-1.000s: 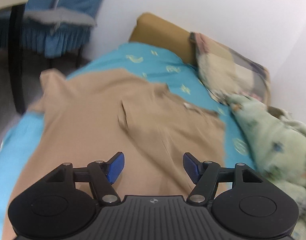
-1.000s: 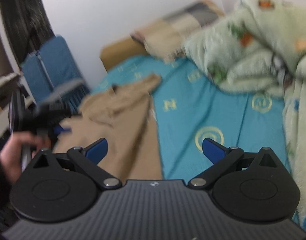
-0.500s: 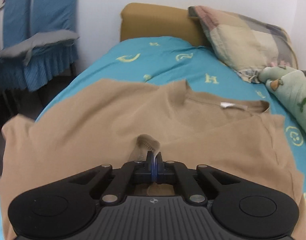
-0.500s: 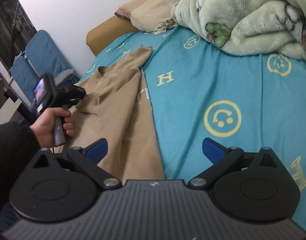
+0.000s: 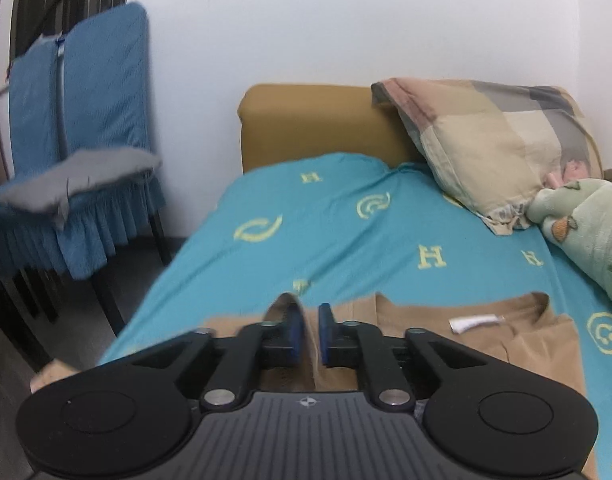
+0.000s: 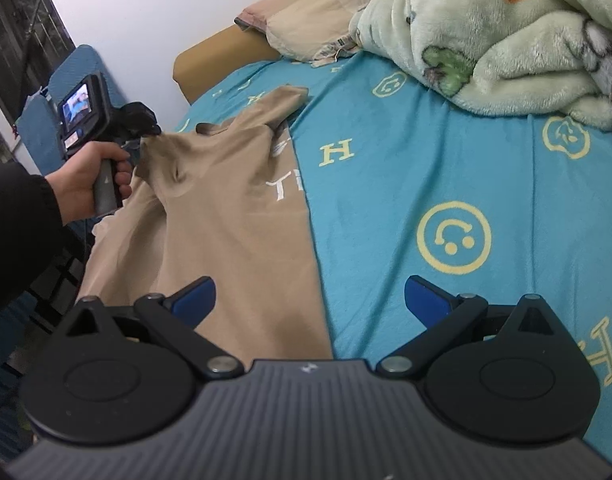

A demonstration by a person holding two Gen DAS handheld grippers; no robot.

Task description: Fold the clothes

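The blue chair is blurred (its top cut off by the frame).

From my right hand-held gripper, the blue bed sheet lies bare from 12 to 2 o'clock, with open room to pass. The green fleece blanket blocks the far side at 1 to 2 o'clock. The tan shirt covers 10 to 12. At 10 o'clock the left hand-held gripper and the person's hand stand in the way. In the left view, the pillow crowds 1 o'clock and the blue chair stands beside the bed at 10.
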